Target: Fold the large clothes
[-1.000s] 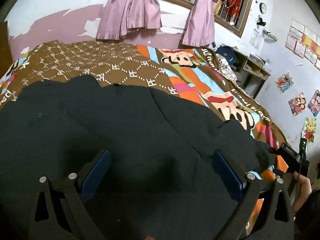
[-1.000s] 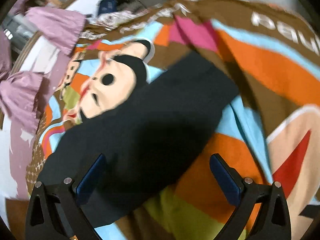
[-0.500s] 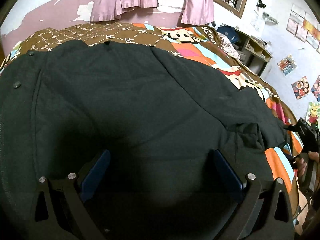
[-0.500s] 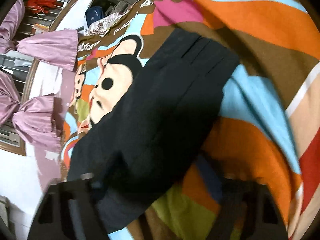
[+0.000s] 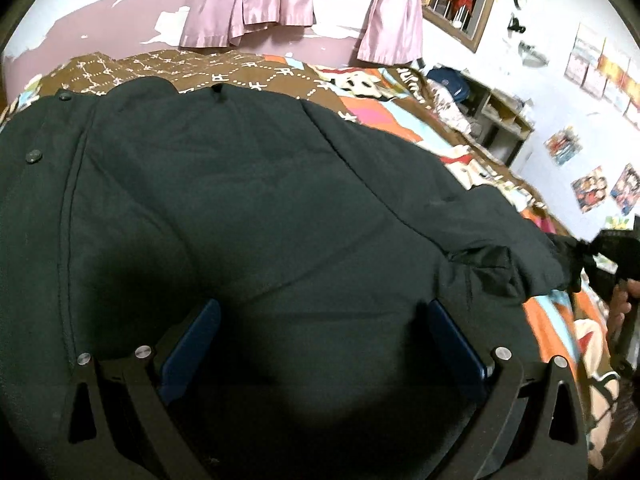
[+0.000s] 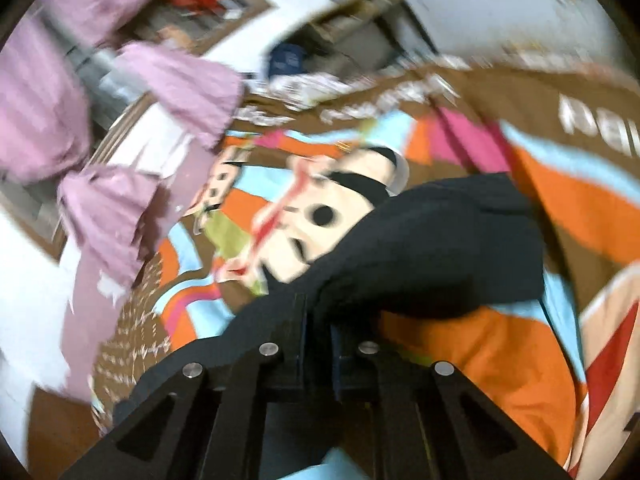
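A: Where does the black jacket (image 5: 248, 208) lie?

B: Spread flat over the near part of the bed, on the colourful cartoon bedspread (image 5: 384, 116). Its snap buttons (image 5: 33, 156) run along the left side, and one sleeve (image 5: 500, 240) stretches out toward the bed's right edge.

A: And the left gripper (image 5: 320, 344)?

B: It hangs over the body of the jacket with its blue pads (image 5: 192, 344) spread wide. Fabric fills the gap between them, but the pads do not press on it.

A: The right gripper (image 6: 320, 332)?

B: Its jaws have just been closing, and they now stand pressed together on a fold of the sleeve (image 6: 440, 248). The cloth bunches right at the fingertips and rises off the bedspread (image 6: 480, 360) there. From the left wrist view you see the same thing: the sleeve's end is drawn to a point at the right gripper (image 5: 600, 248), with a hand (image 5: 624, 304) behind it.

A: What lies beyond the bed?

B: Pink curtains (image 5: 256, 0) on the far wall, and a shelf unit (image 5: 500, 120) by the bed's far right corner. The right wrist view is blurred, so finer detail there is lost.
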`<control>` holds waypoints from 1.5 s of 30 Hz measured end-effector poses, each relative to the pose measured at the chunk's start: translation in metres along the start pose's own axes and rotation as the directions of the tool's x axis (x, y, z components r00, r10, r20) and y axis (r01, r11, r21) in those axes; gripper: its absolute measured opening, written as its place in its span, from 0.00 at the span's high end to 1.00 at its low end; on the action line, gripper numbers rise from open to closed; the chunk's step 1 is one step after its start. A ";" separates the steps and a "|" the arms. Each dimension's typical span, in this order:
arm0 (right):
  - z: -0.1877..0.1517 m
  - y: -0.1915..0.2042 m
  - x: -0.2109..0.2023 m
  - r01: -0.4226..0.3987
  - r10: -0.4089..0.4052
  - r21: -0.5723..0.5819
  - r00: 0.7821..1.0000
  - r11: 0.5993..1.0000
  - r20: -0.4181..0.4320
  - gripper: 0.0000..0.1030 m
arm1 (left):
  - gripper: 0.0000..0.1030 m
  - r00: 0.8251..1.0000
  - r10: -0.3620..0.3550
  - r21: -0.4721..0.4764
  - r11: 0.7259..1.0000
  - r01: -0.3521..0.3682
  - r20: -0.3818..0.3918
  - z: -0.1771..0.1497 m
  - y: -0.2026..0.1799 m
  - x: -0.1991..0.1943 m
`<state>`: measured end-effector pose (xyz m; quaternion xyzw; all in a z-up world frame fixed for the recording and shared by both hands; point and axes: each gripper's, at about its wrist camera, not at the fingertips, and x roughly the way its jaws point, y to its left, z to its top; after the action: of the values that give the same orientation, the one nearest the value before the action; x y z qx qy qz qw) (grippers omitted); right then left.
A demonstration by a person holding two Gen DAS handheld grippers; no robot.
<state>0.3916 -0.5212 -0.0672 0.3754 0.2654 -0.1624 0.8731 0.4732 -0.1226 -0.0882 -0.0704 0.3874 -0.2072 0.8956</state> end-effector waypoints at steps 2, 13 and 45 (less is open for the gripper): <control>-0.009 0.051 -0.010 -0.017 0.026 -0.180 0.998 0.984 0.051 0.92 | 0.02 0.998 -0.056 -0.009 0.998 0.056 -0.017 0.006 0.007 -0.008; -0.194 0.245 -0.034 -0.202 0.242 -0.858 0.966 0.472 -0.094 0.92 | 0.02 0.989 -0.075 -0.198 0.975 0.098 0.124 0.031 0.099 -0.172; -0.317 0.159 -0.030 -0.383 0.151 -0.880 0.923 0.280 -0.354 0.00 | 0.22 0.992 0.021 -0.070 0.997 -0.030 -0.126 -0.002 0.120 -0.120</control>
<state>0.3359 -0.1777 -0.1425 -0.1438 0.3292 0.2087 0.9096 0.4361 0.0375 -0.0439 -0.0844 0.4510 -0.1857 0.8689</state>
